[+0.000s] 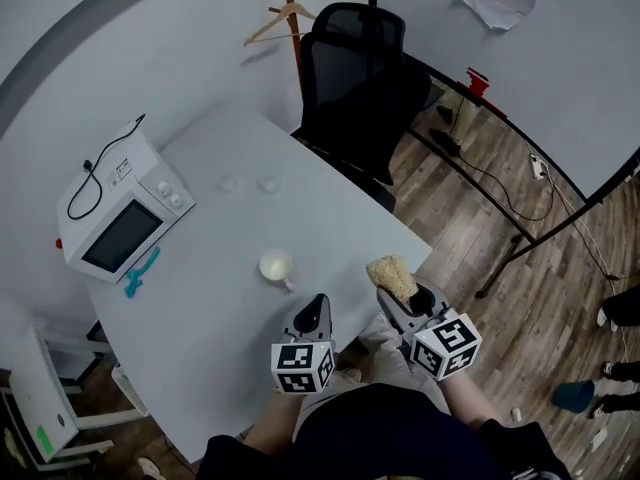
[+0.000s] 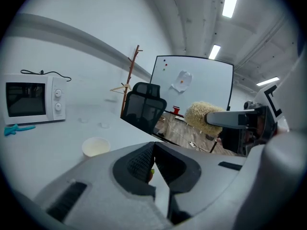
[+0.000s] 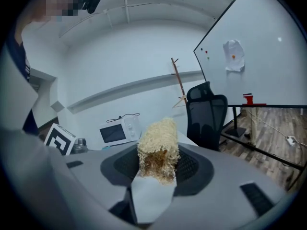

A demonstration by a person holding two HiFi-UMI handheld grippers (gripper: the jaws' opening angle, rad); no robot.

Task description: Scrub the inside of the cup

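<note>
Left hand-held gripper (image 2: 153,152) is closed on nothing; right hand-held gripper (image 3: 158,169) clamps the scrubber (image 3: 158,140). Only the right gripper view misses the cup (image 2: 95,146).

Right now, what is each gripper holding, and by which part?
The right gripper is shut on the loofah scrubber, clamping one end of it; the rest sticks out beyond the grip. The left gripper is shut and empty.

The cup (image 1: 276,266) was small and pale cream. It stood upright on the white desk (image 1: 220,308), mouth open upward, near the desk's front edge. The scrubbing pad (image 3: 158,147), tan and coarsely fibrous, was clamped in the right gripper (image 3: 158,169), protruding beyond it, apart from the cup.
</note>
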